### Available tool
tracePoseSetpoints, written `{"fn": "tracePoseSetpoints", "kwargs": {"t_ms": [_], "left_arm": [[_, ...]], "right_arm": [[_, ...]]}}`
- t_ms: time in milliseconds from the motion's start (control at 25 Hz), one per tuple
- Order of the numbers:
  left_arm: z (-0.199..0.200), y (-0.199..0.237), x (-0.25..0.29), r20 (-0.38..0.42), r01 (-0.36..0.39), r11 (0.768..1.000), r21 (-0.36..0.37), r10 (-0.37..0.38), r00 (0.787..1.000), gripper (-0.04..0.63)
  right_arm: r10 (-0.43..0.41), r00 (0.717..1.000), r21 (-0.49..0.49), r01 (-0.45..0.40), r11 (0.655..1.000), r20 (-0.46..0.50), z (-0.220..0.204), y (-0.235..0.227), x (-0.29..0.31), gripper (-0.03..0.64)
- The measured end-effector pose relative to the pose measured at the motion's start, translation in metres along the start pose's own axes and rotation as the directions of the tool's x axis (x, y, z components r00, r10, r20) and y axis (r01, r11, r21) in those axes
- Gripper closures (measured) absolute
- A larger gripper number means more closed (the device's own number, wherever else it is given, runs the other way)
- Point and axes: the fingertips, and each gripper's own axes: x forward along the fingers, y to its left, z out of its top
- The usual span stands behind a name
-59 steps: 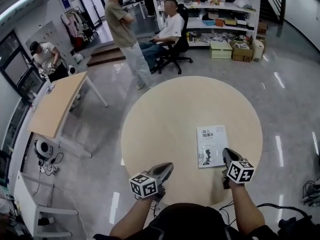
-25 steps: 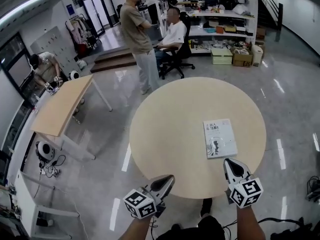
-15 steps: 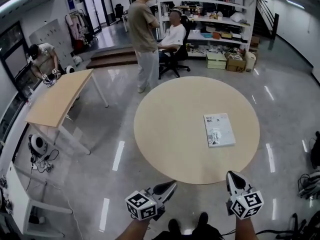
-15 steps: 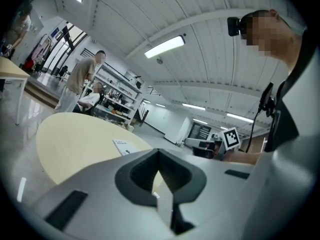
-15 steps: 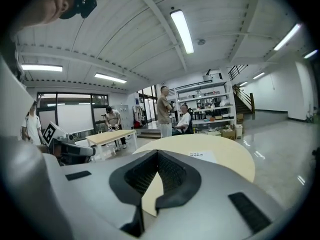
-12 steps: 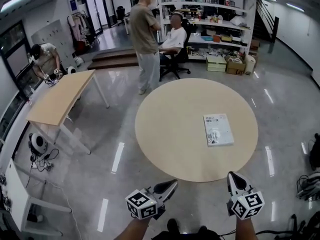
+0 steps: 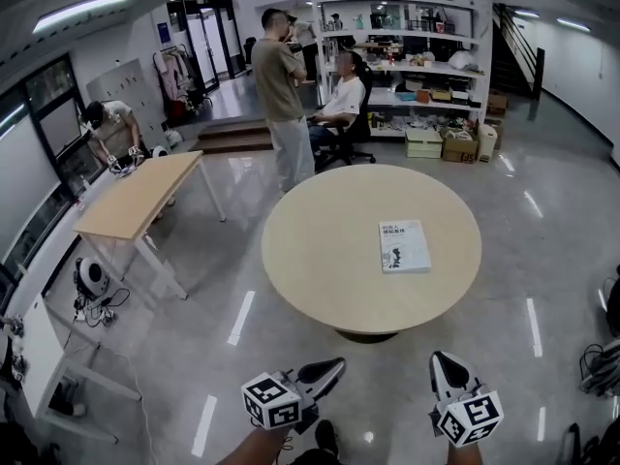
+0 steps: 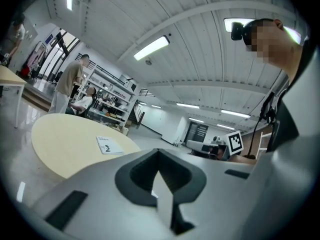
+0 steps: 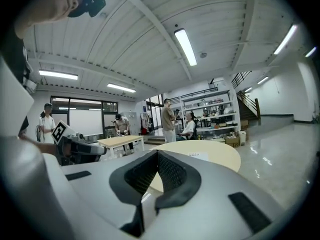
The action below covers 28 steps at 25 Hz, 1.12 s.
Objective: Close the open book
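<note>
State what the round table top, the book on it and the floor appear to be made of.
Round table top: probably pale wood laminate, matt, even beige with no glare. Book: paper with a smooth printed white cover. Floor: polished stone or tile, likely; glossy grey with bright streaked reflections.

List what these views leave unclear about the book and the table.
- Book cover print: too small to read in the head view, smaller still in both gripper views.
- Its pages and underside: hidden, since it lies closed and flat.
- Base of the table: mostly hidden under the tabletop in the head view.
</note>
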Motion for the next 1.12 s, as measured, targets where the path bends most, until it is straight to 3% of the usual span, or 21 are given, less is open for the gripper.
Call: {"fn": "tracePoseSetpoints", "kwargs": {"t_ms": [160, 360, 600, 800, 1120], "left_arm": [[-0.027, -0.06, -0.01, 0.022, -0.042, 0.999, -0.006, 0.042, 0.999, 0.606], [-0.05, -0.12, -0.026, -0.009, -0.083, 0.997, -0.001, 0.083, 0.997, 0.606], [-0.062, -0.162, -0.066, -0.013, -0.11, 0.994, 0.01, 0.11, 0.994, 0.606], [-0.091, -0.19, -0.111, -0.01, -0.096, 0.995, 0.01, 0.096, 0.995, 0.606], [-0.142, -0.227, -0.22, -0.009, -0.053, 0.998, -0.025, 0.052, 0.999, 0.606]], "right_arm": [[0.054, 0.999, -0.01, -0.054, 0.998, 0.005, -0.018, 0.006, -0.066, 0.618], [0.076, 0.997, 0.021, -0.076, 0.997, -0.007, -0.033, 0.003, -0.126, 0.618], [0.1, 0.995, 0.004, -0.1, 0.995, 0.017, -0.034, 0.035, -0.171, 0.618], [0.109, 0.994, 0.0, -0.109, 0.994, 0.022, -0.05, 0.08, -0.204, 0.618], [0.041, 0.999, 0.013, -0.04, 0.999, -0.007, -0.09, 0.181, -0.264, 0.618]]}}
